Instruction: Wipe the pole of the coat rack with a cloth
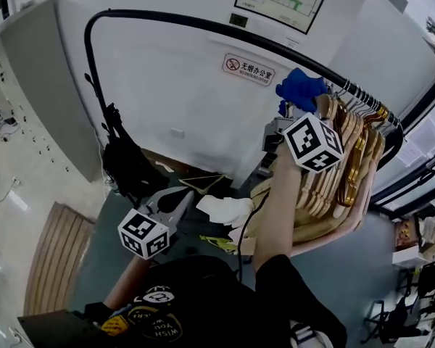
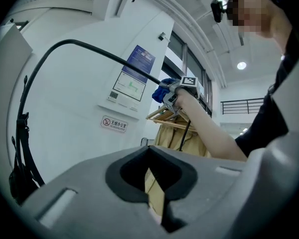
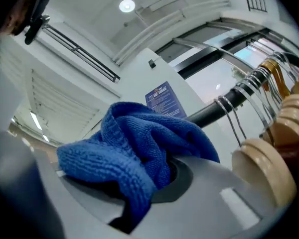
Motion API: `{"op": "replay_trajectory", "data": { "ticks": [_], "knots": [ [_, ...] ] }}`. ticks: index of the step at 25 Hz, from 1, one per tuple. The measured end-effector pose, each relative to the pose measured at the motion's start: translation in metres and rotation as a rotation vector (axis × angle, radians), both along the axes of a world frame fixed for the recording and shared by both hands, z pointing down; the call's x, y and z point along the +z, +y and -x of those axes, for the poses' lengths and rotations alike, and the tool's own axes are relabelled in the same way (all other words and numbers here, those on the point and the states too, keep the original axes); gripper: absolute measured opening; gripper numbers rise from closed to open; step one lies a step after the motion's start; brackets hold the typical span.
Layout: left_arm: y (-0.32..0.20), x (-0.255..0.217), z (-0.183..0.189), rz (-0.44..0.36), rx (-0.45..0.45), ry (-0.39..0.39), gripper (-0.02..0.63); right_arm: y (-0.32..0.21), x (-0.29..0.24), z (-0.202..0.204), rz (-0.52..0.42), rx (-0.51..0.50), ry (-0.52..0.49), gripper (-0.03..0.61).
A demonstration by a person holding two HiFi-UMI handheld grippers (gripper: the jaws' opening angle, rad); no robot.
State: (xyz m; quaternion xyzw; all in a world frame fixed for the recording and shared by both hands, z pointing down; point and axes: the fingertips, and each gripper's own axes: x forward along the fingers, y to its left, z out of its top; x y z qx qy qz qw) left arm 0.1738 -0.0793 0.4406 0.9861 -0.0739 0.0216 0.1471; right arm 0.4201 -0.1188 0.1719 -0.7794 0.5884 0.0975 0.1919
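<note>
The coat rack's black pole [image 1: 174, 22] arches from the left upright over to the right. In the head view my right gripper [image 1: 293, 109] is raised to the pole, shut on a bunched blue cloth [image 1: 301, 88] that touches it next to the hangers. The right gripper view shows the blue cloth [image 3: 134, 148] bulging out of the shut jaws, with the pole [image 3: 224, 106] just behind. My left gripper [image 1: 181, 200] hangs low at the left, well below the pole, jaws together with nothing in them. The left gripper view shows the pole [image 2: 89, 48] and cloth [image 2: 159, 91] far above.
Several wooden hangers [image 1: 348, 158] with wire hooks [image 3: 249, 91] crowd the pole's right part, right beside the cloth. A black bag [image 1: 127, 167] hangs at the left upright. White fabric [image 1: 228, 209] lies below. A white wall with a no-smoking sign [image 1: 248, 69] stands behind.
</note>
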Motion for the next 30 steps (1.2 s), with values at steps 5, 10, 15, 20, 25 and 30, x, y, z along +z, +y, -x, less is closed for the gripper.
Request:
{"op": "replay_trajectory", "data": {
  "ticks": [5, 10, 15, 20, 25, 30],
  "knots": [
    [-0.031, 0.006, -0.020, 0.001, -0.021, -0.009, -0.002, -0.013, -0.005, -0.008, 0.015, 0.020, 0.080, 0.021],
    [-0.055, 0.004, -0.035, -0.006, 0.005, -0.007, -0.002, -0.064, -0.001, 0.014, 0.063, -0.103, 0.081, 0.021],
    [-0.077, -0.007, -0.026, -0.012, 0.011, -0.002, -0.002, -0.133, 0.004, 0.053, 0.122, -0.213, 0.062, 0.020],
    [-0.124, -0.013, 0.019, -0.026, -0.088, 0.015, -0.002, -0.229, 0.007, 0.132, 0.186, -0.354, 0.126, 0.021],
    [-0.161, -0.018, 0.077, -0.019, -0.233, 0.024, -0.002, -0.330, 0.010, 0.226, 0.255, -0.515, 0.158, 0.023],
    [-0.174, -0.017, 0.106, 0.000, -0.289, 0.037, -0.002, -0.392, 0.009, 0.280, 0.240, -0.631, 0.148, 0.023]
  ]
}}
